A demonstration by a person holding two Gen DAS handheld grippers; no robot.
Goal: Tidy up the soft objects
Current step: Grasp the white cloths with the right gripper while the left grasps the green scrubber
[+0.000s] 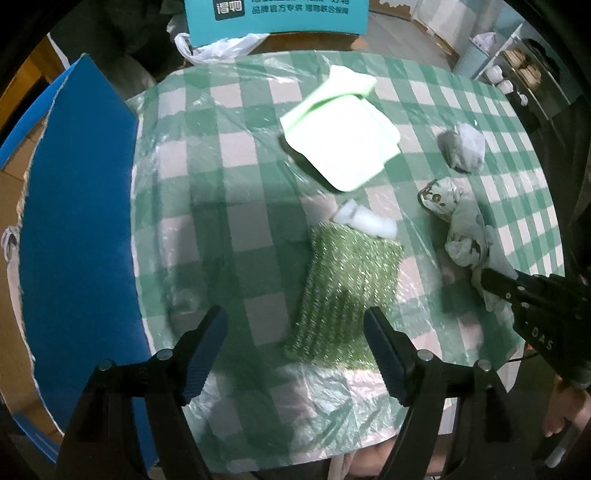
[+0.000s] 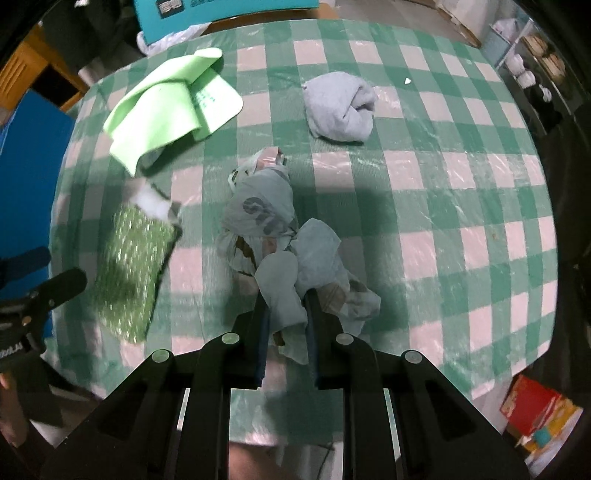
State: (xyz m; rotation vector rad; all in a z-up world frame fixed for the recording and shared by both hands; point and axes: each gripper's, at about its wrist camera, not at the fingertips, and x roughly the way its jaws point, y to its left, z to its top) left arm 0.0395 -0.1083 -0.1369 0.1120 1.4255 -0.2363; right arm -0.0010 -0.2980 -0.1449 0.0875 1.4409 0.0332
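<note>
Teal box [image 1: 277, 14] past the tabletop's [image 2: 443, 184] far edge has unreadable white lettering; right gripper [image 2: 285, 321] fingers pinch the patterned cloth [image 2: 258, 221], left gripper [image 1: 295, 350] spread wide over the green scrubber [image 1: 343, 288].

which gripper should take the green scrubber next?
Left. The left gripper is open, with the scrubber right ahead of its jaws. The right gripper is already shut on the patterned cloth, so it is probably occupied.
</note>
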